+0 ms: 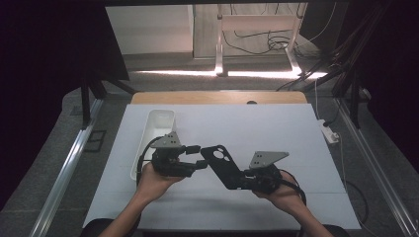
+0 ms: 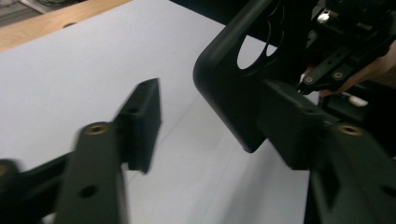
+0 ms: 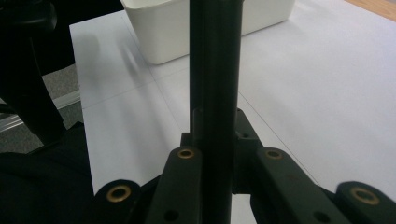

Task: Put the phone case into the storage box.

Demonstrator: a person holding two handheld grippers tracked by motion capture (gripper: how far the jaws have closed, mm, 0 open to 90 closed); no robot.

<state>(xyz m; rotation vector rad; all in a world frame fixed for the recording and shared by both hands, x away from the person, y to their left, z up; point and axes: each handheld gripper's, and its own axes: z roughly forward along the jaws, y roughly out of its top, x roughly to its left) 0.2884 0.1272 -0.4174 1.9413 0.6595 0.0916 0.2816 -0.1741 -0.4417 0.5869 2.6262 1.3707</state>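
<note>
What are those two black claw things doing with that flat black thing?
A person holds a claw in each hand. The right gripper is clamped on a black phone case and holds it up over the white table. The left gripper reaches toward the case's corner, jaws apart. A white bin sits behind.

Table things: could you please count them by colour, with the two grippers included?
Black: 3 – phone case, left gripper, right gripper
White: 1 – bin
Total: 4
</note>
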